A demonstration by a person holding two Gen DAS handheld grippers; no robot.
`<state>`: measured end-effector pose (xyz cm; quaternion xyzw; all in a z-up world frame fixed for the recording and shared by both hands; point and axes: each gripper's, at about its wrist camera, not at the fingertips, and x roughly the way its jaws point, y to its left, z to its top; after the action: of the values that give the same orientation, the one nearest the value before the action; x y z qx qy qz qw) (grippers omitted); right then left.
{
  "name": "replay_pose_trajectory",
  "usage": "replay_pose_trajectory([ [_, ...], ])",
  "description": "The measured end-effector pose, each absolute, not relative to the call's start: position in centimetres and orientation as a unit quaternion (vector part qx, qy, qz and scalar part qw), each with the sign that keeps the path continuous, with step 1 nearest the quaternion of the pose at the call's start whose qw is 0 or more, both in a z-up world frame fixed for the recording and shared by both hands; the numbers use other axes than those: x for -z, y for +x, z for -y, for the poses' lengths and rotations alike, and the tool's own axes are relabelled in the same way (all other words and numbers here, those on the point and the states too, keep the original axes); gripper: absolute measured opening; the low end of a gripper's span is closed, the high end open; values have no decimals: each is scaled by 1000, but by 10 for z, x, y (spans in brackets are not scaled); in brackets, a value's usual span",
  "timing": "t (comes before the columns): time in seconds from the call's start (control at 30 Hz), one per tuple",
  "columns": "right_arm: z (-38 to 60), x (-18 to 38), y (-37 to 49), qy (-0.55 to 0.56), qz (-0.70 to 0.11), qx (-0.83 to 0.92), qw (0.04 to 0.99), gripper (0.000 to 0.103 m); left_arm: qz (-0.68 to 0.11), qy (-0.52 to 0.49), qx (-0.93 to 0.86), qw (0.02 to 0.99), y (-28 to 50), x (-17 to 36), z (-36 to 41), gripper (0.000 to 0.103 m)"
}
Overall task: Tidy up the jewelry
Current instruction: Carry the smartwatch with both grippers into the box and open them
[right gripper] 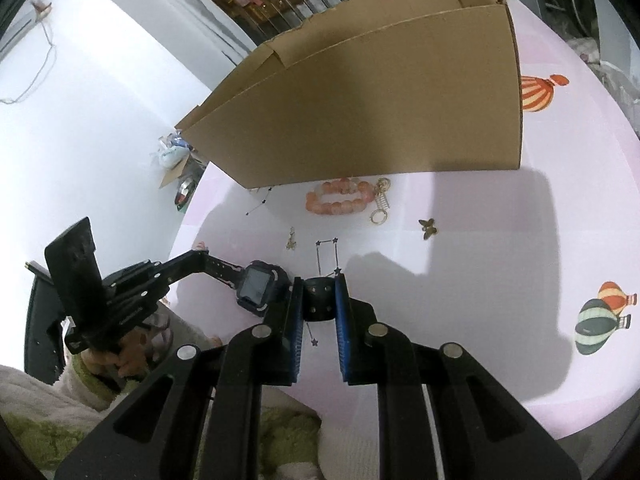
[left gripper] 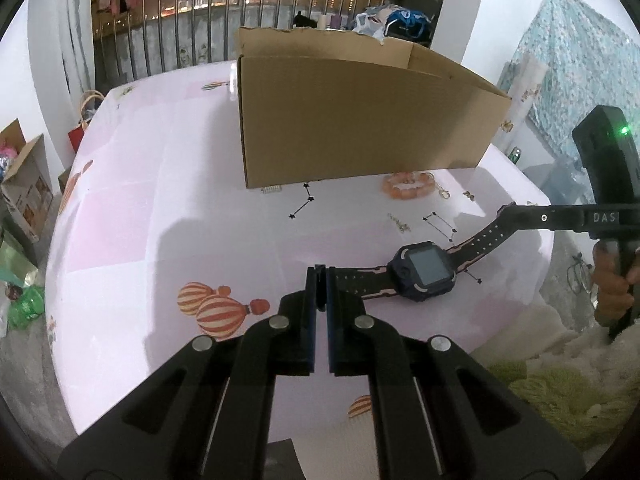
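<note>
Smartwatch (left gripper: 424,270) lies face-up at centre right of the left wrist view, on the pink table (left gripper: 160,220). Left gripper (left gripper: 320,294): fingers clamped narrow on one strap end. Right gripper (right gripper: 319,300): fingers pressed on the other strap end. Coral bead bracelet (right gripper: 338,200) sits just below the cardboard box (right gripper: 380,100), small charms beside it.

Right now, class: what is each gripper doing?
Left gripper: shut on one end of the watch strap.
Right gripper: shut on the other strap end.
</note>
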<state>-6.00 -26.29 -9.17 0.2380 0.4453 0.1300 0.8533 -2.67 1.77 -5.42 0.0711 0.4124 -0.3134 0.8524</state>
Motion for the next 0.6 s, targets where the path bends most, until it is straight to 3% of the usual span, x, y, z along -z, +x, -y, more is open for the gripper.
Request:
replay_pose_trajectory([
  [0.27, 257, 53, -57, 218, -413, -141, 873, 15, -384, 60, 330, 860, -29, 21, -19, 3],
  [0.6, 270, -60, -35, 135, -305, -164, 928, 15, -281, 89, 363, 884, 4, -96, 1, 3],
])
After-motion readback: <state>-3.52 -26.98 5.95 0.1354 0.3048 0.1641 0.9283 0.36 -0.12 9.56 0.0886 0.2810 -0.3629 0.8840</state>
